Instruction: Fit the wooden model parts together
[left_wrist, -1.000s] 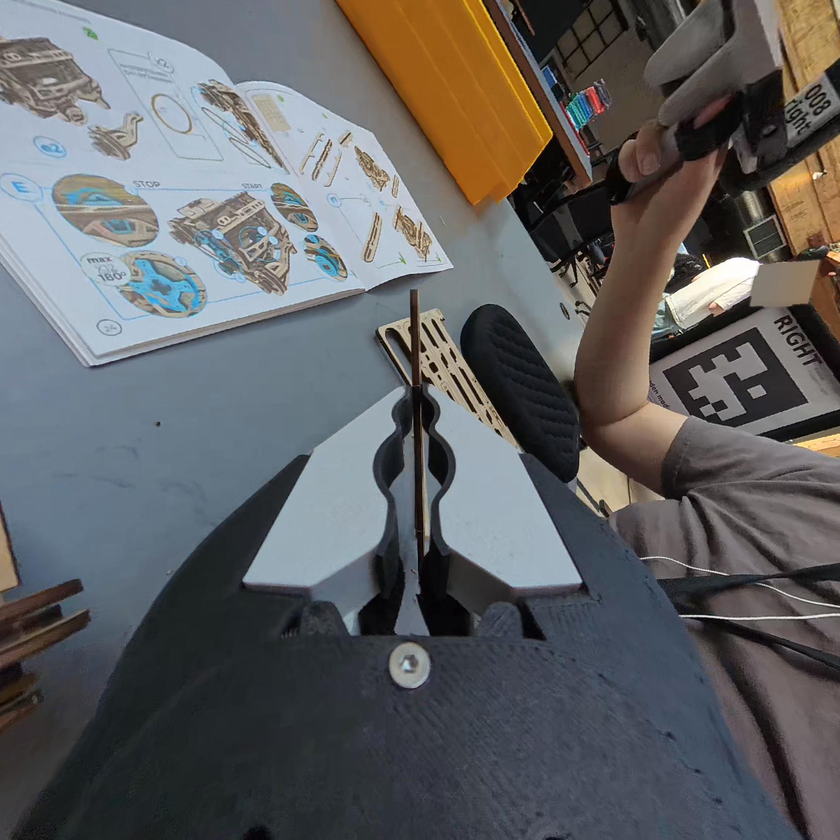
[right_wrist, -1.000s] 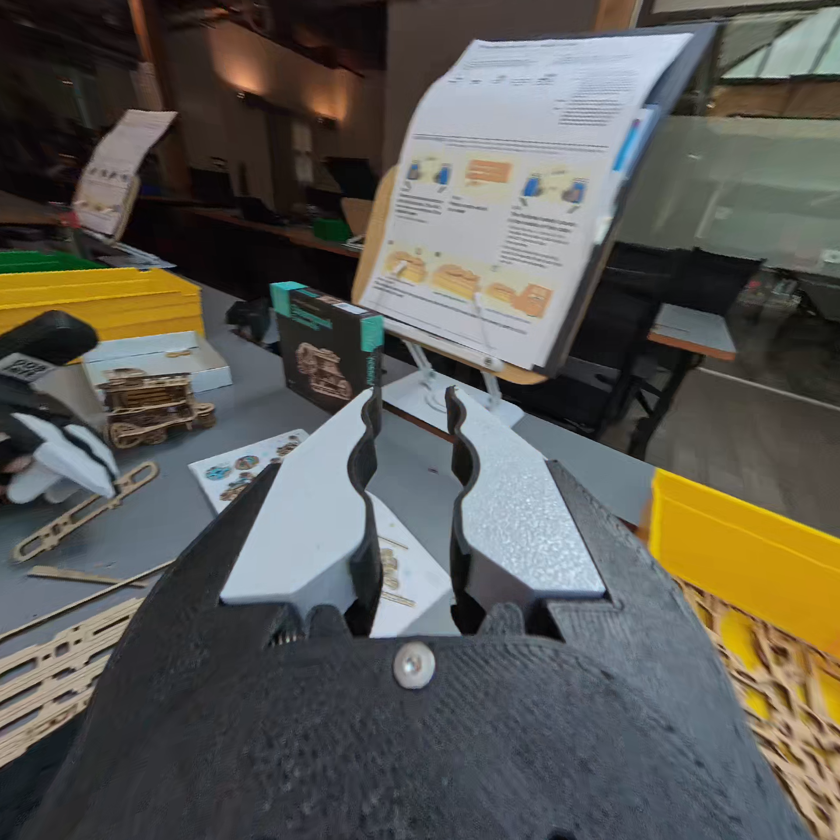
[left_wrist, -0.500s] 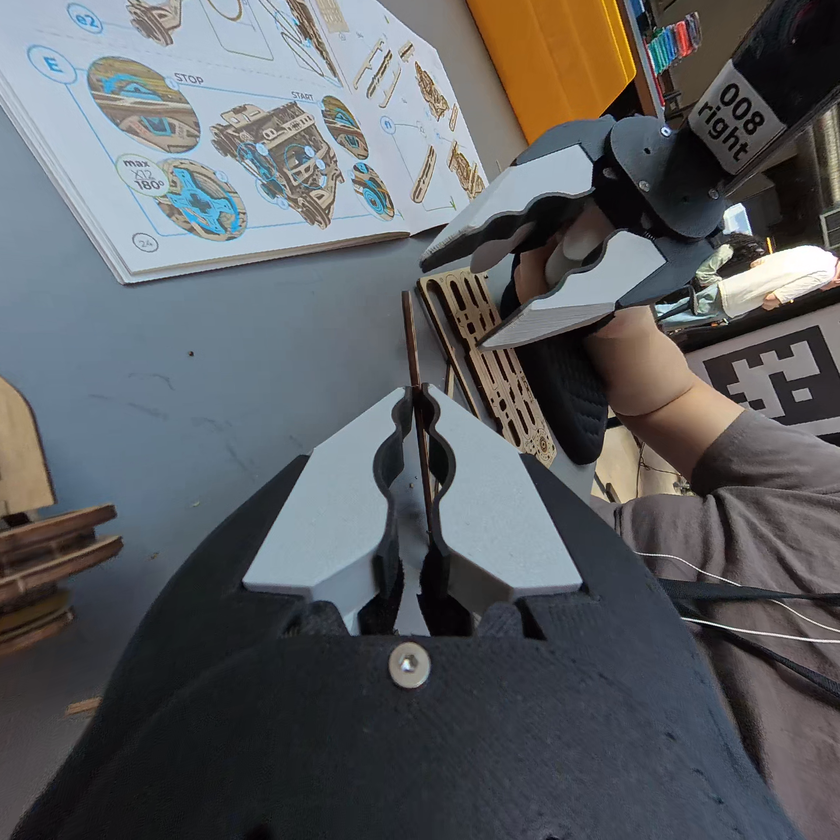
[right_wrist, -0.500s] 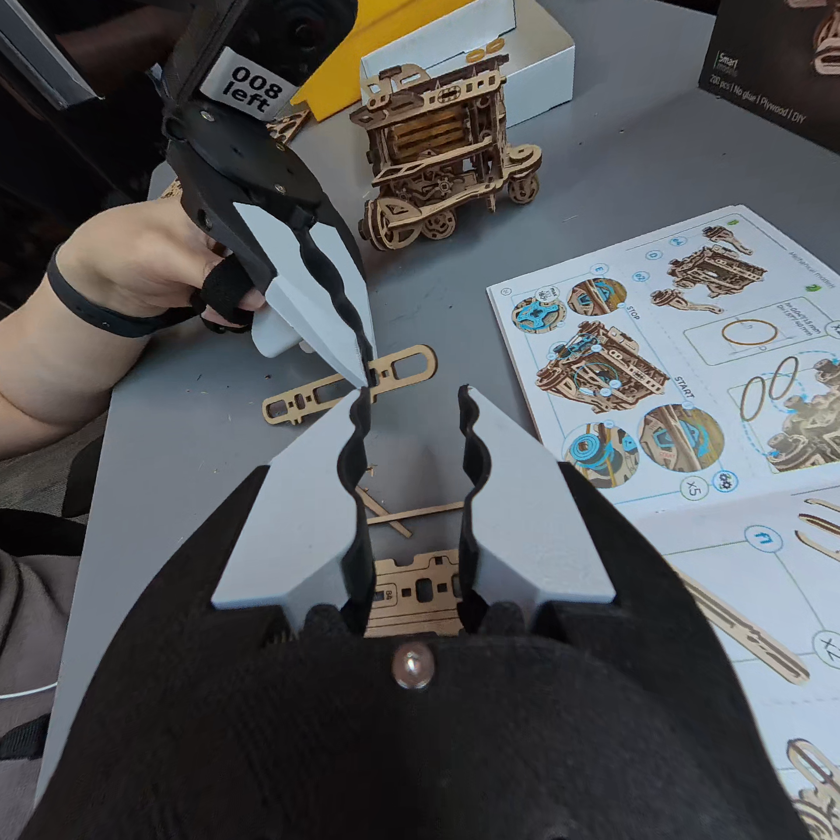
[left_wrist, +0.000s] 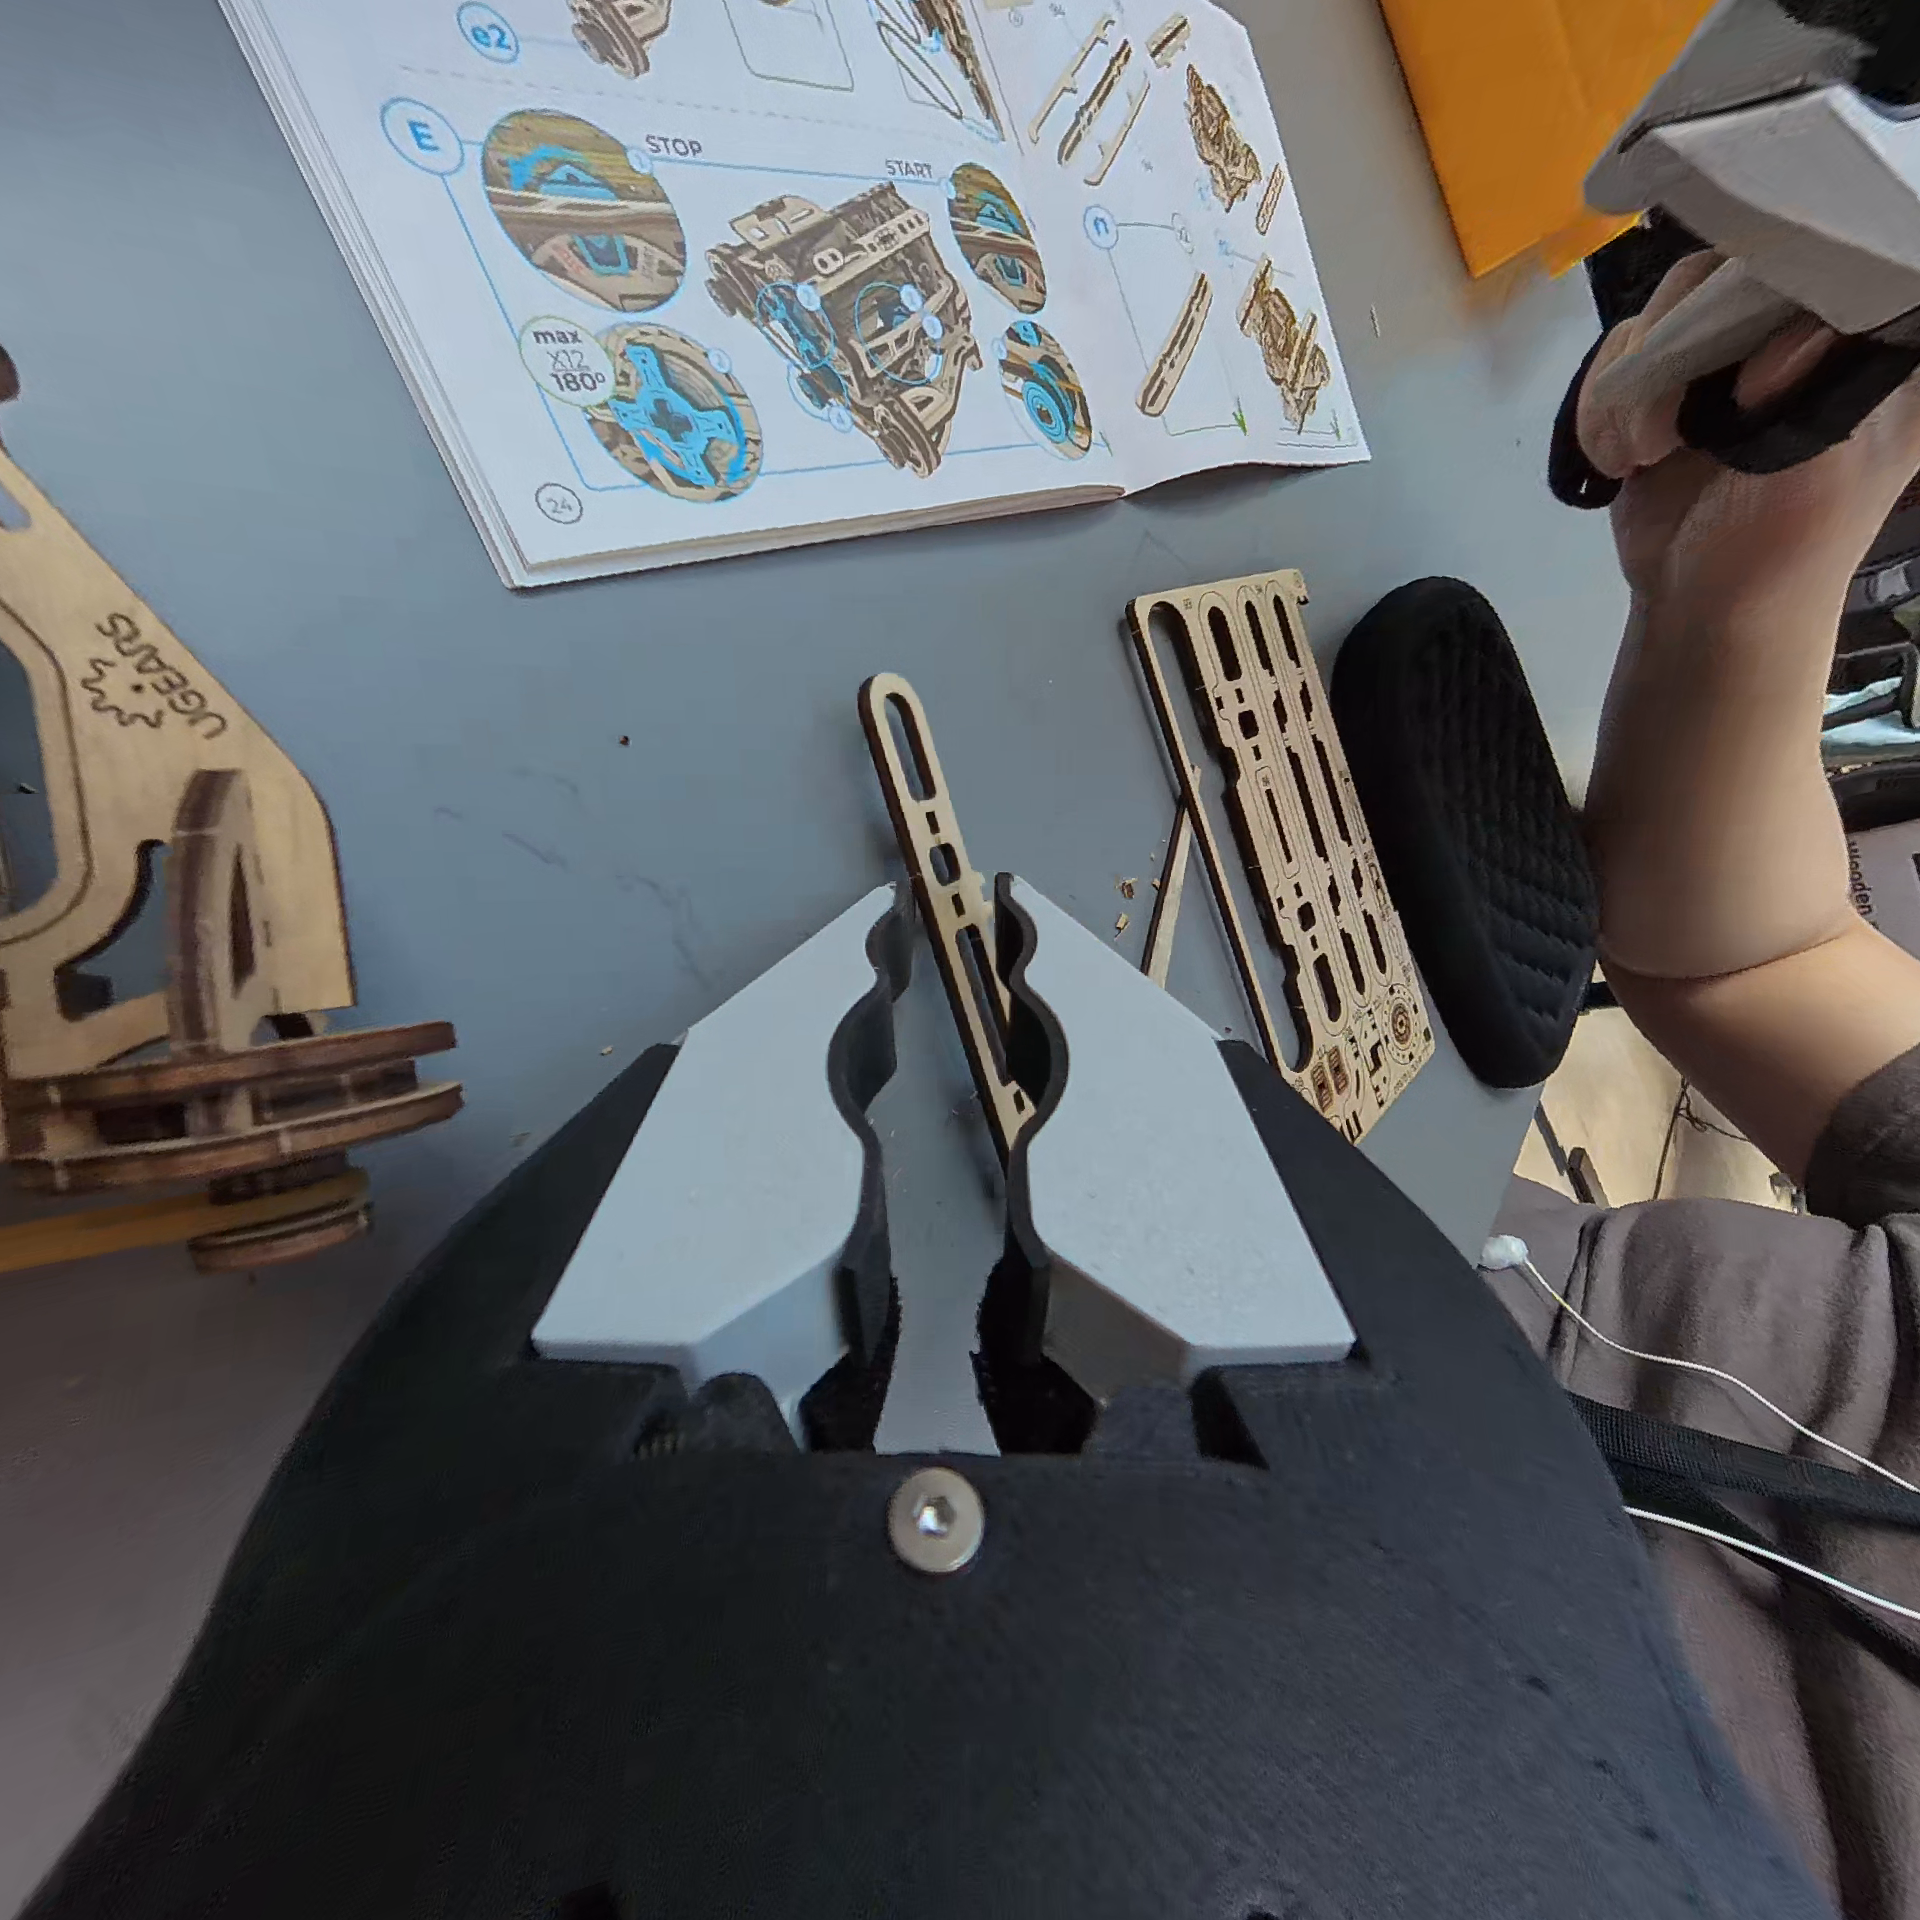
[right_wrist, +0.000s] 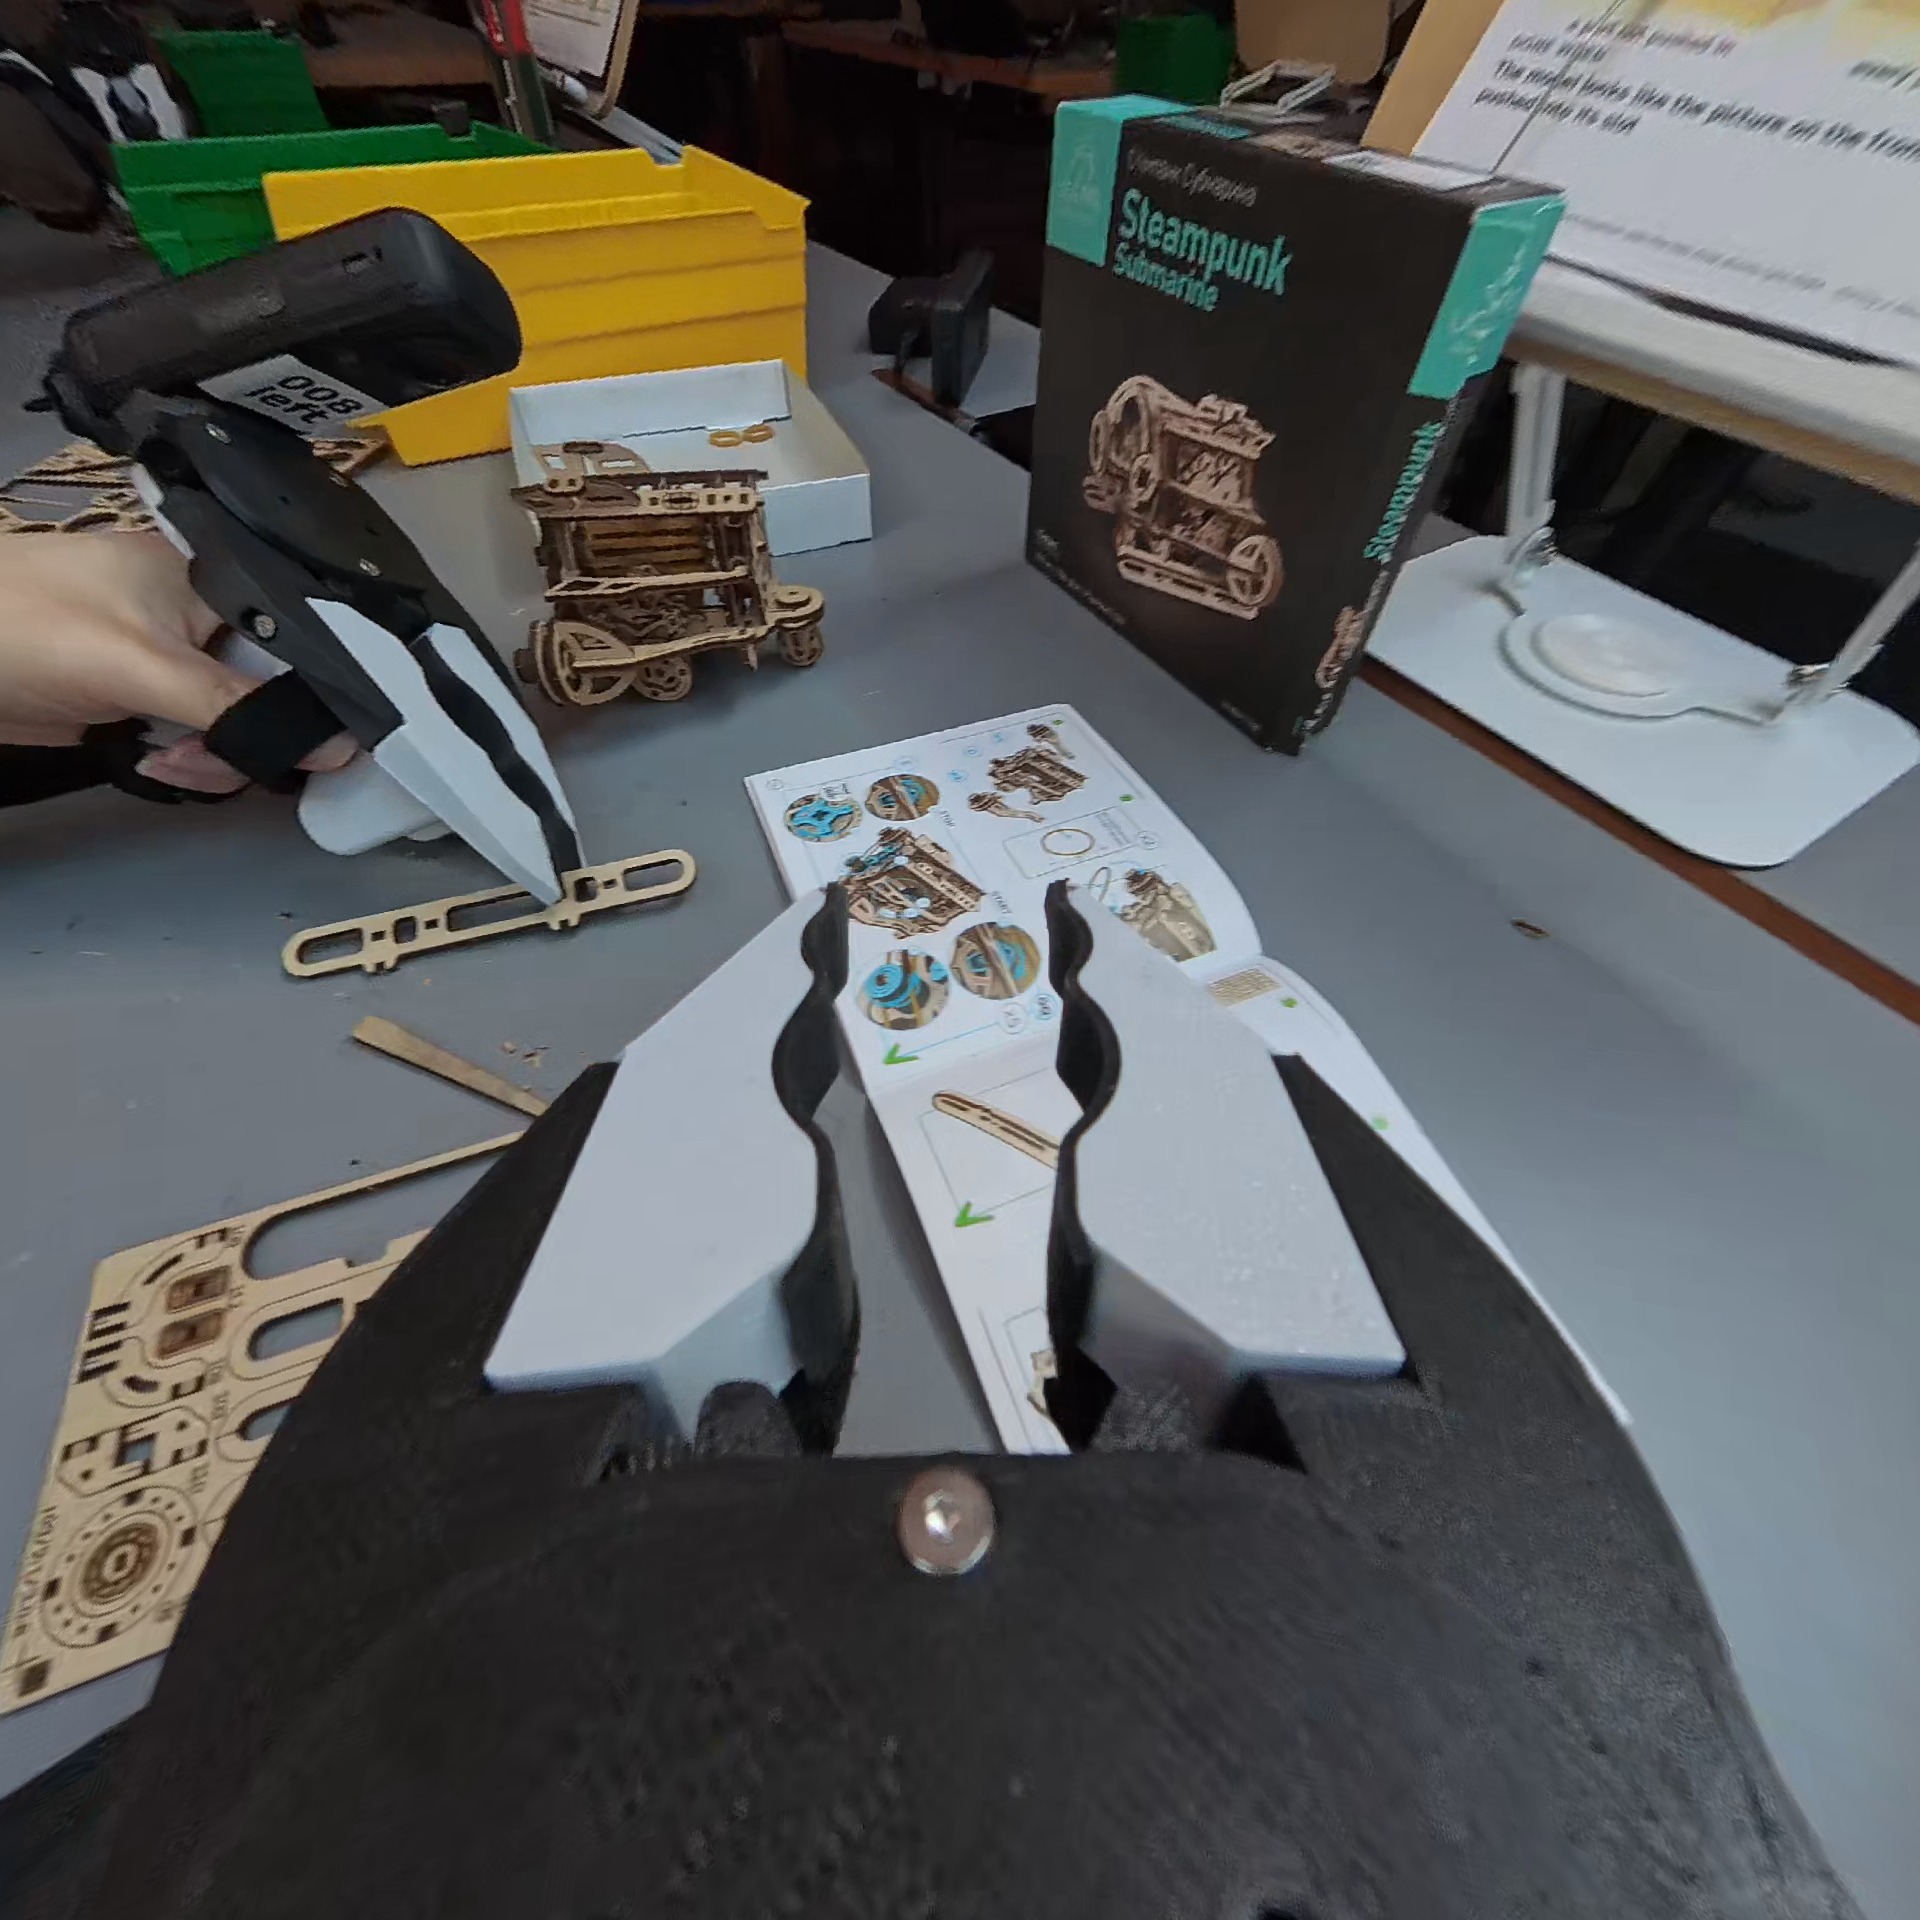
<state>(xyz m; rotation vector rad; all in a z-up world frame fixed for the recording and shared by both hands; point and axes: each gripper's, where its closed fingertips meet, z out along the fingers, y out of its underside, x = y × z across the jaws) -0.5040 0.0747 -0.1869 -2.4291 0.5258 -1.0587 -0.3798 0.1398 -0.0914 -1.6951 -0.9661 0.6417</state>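
A long slotted wooden strip (left_wrist: 904, 758) lies flat on the grey table (left_wrist: 520, 779); it also shows in the right wrist view (right_wrist: 468, 920). My left gripper (left_wrist: 948, 891) stands tip-down over the strip with its jaws slightly parted, and the strip runs loose between them. In the right wrist view the left gripper (right_wrist: 556, 883) touches the strip about two thirds along. My right gripper (right_wrist: 943, 894) is open and empty, held above the open instruction booklet (right_wrist: 987, 831). The partly built wooden model (right_wrist: 655, 582) stands beyond the strip.
A punched-out wooden part sheet (right_wrist: 156, 1382) and a thin offcut stick (right_wrist: 447, 1060) lie near the front edge. The kit box (right_wrist: 1247, 416), a white tray (right_wrist: 748, 447), yellow bins (right_wrist: 582, 281) and a document stand (right_wrist: 1662, 675) line the back. A black armrest (left_wrist: 1455, 831) sits beside the table. There is about 15 cm between the tips of the two grippers.
The strip, held edge-on in my shut left gripper before, now lies flat on the table with the jaws parted. My right gripper has drawn back to the right, over the booklet.
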